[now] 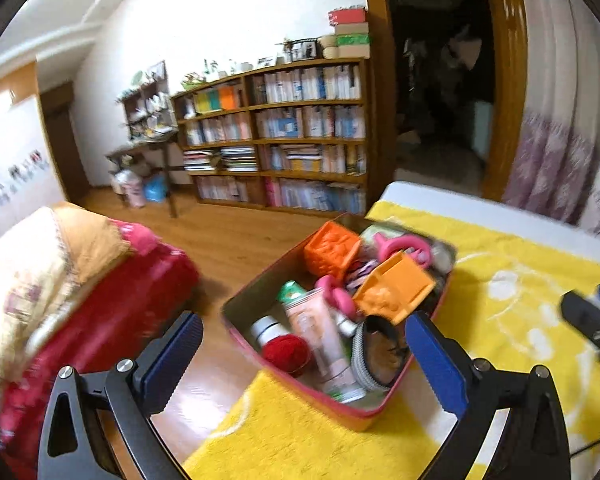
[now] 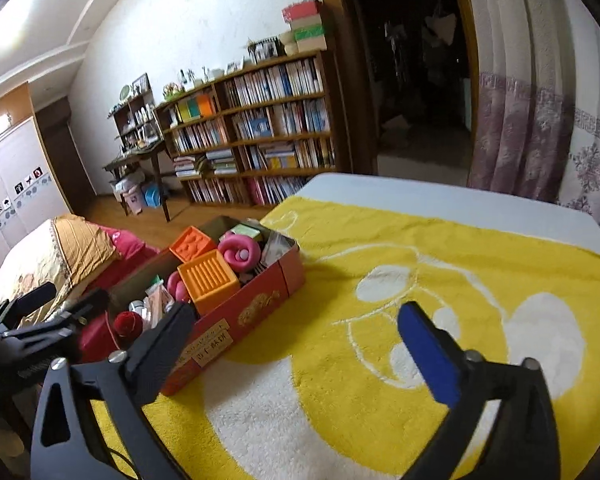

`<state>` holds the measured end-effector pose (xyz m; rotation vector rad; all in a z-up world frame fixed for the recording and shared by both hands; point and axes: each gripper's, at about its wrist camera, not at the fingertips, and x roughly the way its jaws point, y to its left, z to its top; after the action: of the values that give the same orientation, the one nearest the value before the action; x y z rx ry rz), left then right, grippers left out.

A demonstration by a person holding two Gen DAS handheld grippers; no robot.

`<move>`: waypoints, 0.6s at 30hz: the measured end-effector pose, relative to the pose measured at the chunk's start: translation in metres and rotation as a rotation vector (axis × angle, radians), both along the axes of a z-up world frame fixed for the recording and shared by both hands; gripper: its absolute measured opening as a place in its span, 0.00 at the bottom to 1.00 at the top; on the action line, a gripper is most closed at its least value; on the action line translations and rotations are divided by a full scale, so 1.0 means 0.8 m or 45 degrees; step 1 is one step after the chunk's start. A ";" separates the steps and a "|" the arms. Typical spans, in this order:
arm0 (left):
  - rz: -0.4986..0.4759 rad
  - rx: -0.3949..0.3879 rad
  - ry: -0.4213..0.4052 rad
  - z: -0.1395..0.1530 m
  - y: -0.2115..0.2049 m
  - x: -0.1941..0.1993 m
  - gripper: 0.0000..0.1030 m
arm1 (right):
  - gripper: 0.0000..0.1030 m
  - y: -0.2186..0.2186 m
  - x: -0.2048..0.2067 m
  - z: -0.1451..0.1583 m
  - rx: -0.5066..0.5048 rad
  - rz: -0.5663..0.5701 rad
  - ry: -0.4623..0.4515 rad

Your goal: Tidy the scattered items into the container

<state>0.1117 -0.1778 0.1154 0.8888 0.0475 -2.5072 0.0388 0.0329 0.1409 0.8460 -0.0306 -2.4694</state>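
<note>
The red cardboard box point(image 2: 236, 312) sits at the edge of the yellow-and-white fleece blanket point(image 2: 380, 320) that covers the desk, and it is packed full. Inside it lie two orange embossed soft cubes point(image 1: 331, 249) point(image 1: 394, 286), a pink ring-shaped toy point(image 1: 404, 245), a pale pink squeeze tube point(image 1: 320, 332), a ball of red yarn point(image 1: 287, 350) and a grey-and-white striped band point(image 1: 366, 354) at the box's near corner.

The left tool point(image 1: 304, 354) hangs over the near end of the box, its blue-padded fingers point(image 1: 436, 360) spread wide and holding nothing. The right tool point(image 2: 296, 350) hovers above the blanket just beside the box's long side, likewise wide open and empty. Beyond the box stands a wooden bookshelf point(image 2: 260, 128) against the white wall.
</note>
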 end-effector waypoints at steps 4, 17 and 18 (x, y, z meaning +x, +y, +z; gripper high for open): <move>-0.049 0.063 -0.039 -0.008 0.005 0.006 1.00 | 0.99 -0.004 0.012 0.001 -0.007 0.014 -0.003; -0.062 0.205 -0.037 -0.011 -0.016 0.027 1.00 | 0.99 -0.042 0.042 -0.005 0.072 0.067 0.016; -0.060 0.203 -0.039 -0.011 -0.018 0.028 1.00 | 0.99 -0.045 0.044 -0.005 0.075 0.071 0.016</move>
<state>0.1337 -0.1919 0.1066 1.0021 0.2216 -2.5610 0.0737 -0.0029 0.1370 0.8442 0.0694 -2.4334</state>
